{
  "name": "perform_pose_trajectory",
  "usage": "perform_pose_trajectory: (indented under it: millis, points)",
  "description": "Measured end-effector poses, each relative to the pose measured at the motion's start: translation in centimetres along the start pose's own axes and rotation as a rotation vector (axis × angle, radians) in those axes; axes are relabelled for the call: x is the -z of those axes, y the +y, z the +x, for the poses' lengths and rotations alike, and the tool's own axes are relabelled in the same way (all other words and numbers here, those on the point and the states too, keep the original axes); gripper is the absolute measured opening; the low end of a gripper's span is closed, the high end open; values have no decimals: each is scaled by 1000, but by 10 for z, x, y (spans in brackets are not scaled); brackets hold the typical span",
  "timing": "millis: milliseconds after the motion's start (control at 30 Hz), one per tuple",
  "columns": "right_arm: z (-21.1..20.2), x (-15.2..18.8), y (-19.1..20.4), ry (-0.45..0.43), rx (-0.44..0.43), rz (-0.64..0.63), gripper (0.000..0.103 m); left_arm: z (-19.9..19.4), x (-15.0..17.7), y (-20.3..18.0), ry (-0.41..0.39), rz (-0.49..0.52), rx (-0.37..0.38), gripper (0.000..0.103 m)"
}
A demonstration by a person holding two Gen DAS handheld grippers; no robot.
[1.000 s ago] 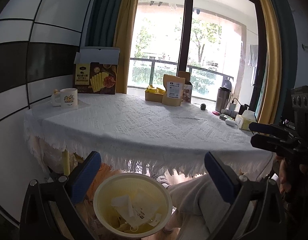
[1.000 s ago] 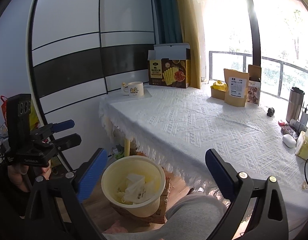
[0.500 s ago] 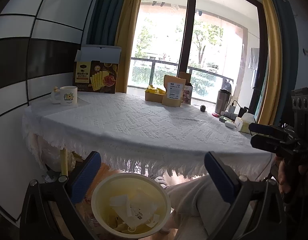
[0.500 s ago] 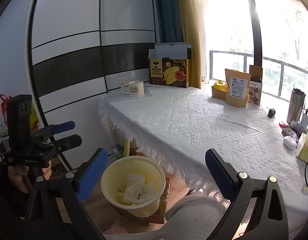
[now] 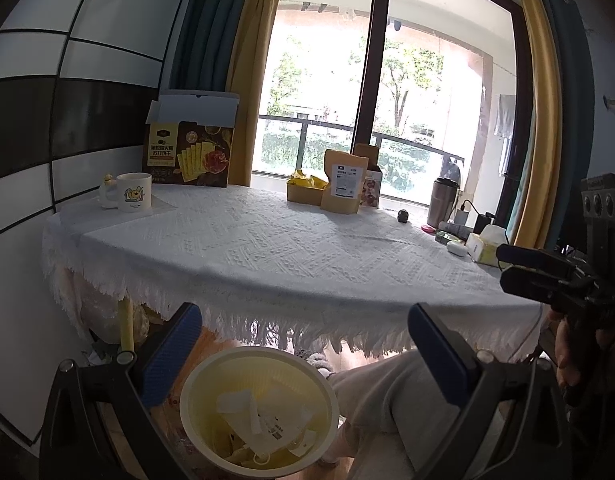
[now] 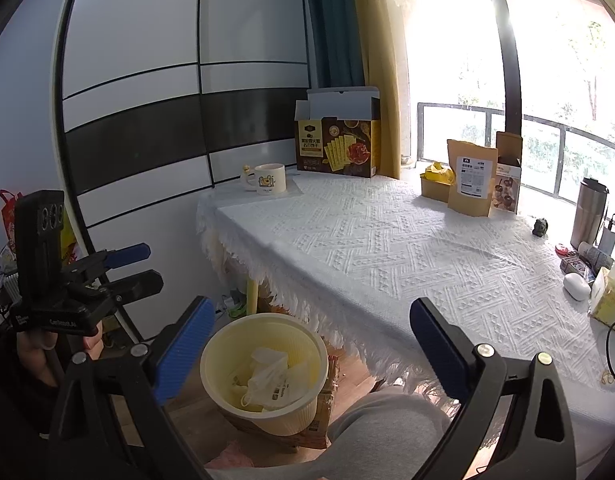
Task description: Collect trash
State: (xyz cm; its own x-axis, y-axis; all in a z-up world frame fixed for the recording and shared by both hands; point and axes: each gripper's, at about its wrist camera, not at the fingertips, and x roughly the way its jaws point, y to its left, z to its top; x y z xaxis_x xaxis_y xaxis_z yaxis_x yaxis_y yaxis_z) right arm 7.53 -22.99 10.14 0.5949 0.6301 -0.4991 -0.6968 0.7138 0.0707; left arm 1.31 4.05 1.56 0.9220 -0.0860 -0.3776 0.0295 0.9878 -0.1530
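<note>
1. The surface (image 6: 387, 248) ahead of us carries only boxes, pouches and a mug (image 6: 270, 179); we judge collecting nearly done.
2. At six o'clock, the bin (image 5: 259, 412) holds the trash (image 5: 263, 420).
3. Our left gripper (image 5: 303, 356) and right gripper (image 6: 315, 352) hover, jaws apart, empty.

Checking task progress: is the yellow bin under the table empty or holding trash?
Holding trash: the yellow bin contains crumpled white papers.
</note>
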Motion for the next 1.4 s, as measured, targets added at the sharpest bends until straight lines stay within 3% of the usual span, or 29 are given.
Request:
perform_pose_trajectory:
  millis: [1400]
  points:
    - [-1,-3,0,1,10,-2,98,1,-2,-4,3,4,9,103]
